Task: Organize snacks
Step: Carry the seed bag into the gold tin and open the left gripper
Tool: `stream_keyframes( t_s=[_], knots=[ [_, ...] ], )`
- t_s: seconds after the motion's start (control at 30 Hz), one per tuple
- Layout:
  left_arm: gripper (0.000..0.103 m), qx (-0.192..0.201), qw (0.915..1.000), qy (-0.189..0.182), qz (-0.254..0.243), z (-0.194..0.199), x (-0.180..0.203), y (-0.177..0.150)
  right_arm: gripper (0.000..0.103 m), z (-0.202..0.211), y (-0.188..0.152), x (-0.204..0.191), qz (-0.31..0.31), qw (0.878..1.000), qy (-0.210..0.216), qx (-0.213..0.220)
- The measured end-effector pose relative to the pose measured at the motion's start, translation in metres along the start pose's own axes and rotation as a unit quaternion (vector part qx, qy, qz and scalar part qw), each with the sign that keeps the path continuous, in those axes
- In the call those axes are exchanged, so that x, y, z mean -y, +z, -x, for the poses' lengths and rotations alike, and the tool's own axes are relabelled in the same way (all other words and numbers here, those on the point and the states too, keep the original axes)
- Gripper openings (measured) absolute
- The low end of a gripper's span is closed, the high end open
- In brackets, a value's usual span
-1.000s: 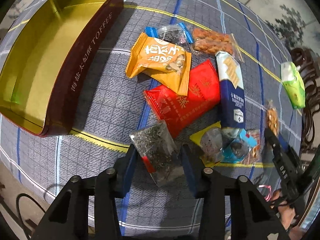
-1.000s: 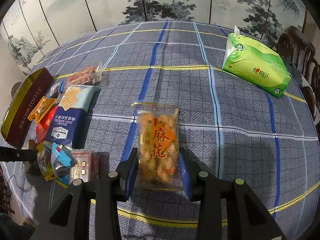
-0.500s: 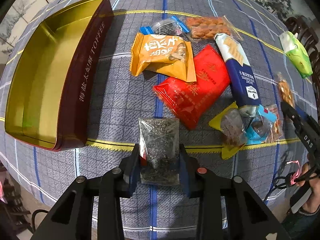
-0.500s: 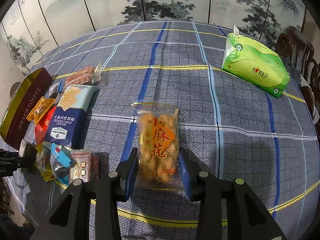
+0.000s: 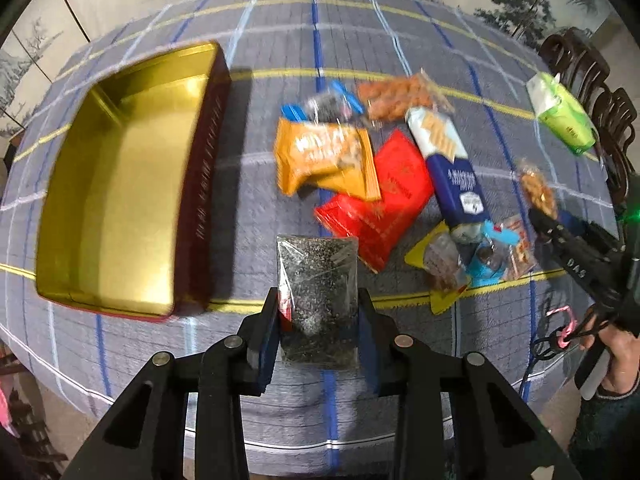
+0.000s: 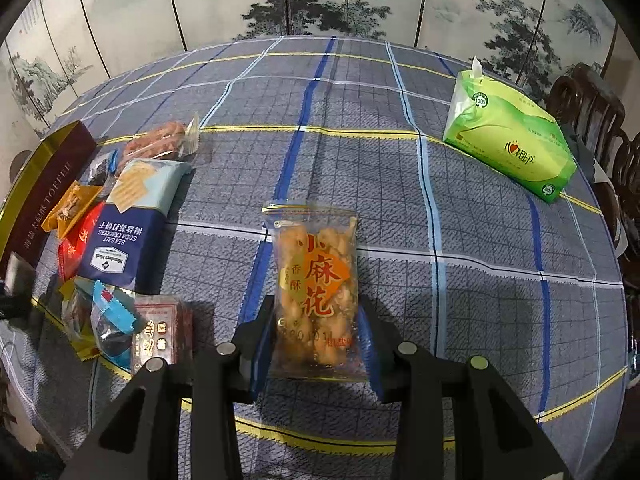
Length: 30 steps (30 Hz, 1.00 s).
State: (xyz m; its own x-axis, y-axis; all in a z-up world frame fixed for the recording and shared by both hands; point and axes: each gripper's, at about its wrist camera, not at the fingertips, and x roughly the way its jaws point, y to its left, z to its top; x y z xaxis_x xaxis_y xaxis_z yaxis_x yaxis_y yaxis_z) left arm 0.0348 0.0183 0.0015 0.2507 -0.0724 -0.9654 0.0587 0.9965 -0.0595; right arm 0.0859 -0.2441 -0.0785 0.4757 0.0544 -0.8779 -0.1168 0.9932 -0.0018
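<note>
Left gripper [image 5: 318, 316] jaws clamped on clear packet of dark seeds [image 5: 318, 296], raised for gold-lined toffee tin [image 5: 116, 200]; right gripper [image 6: 316, 328] jaws clamped on clear fried-twist bag [image 6: 316, 280], held ready above desk.

- My left tool [image 5: 318, 326]: black angular arms, silver screws, blue pads [image 5: 267, 340].
- My right tool [image 6: 318, 334]: the same; side-on it reads "DAS".
- Bare-skinned hand [image 5: 612, 356], dark cuff, pink cord.
</note>
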Motion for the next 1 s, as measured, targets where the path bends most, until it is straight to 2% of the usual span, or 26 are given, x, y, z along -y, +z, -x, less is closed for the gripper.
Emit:
stream_keyframes(
  t_s=[0.1,0.2,0.37,0.5,0.63,1.0],
  knots=[
    [0.031,0.020,0.9998,0.003,0.002,0.014,-0.011,0.004,0.039,0.000,0.001,0.000,-0.003,1.000,-0.002,-0.001],
    [0.031,0.031,0.9993,0.015,0.012,0.022,-0.038,0.015,0.039,-0.001,0.000,-0.002,-0.005,1.000,-0.005,-0.002],
    [0.031,0.045,0.9968,0.063,0.020,0.025,-0.087,0.031,0.039,-0.002,0.000,-0.002,-0.011,1.000,-0.009,-0.005],
    [0.031,0.039,0.9943,0.095,0.027,0.021,-0.127,0.034,0.039,-0.003,0.001,-0.003,-0.018,1.000,-0.014,-0.007],
    [0.031,0.024,0.9940,0.102,0.030,0.009,-0.154,0.032,0.039,-0.003,0.001,-0.004,-0.023,1.000,-0.019,-0.010],
    [0.032,-0.013,0.9941,0.107,0.016,-0.026,-0.173,0.021,0.039,-0.004,0.002,-0.006,-0.040,0.999,-0.031,-0.017]
  ],
)
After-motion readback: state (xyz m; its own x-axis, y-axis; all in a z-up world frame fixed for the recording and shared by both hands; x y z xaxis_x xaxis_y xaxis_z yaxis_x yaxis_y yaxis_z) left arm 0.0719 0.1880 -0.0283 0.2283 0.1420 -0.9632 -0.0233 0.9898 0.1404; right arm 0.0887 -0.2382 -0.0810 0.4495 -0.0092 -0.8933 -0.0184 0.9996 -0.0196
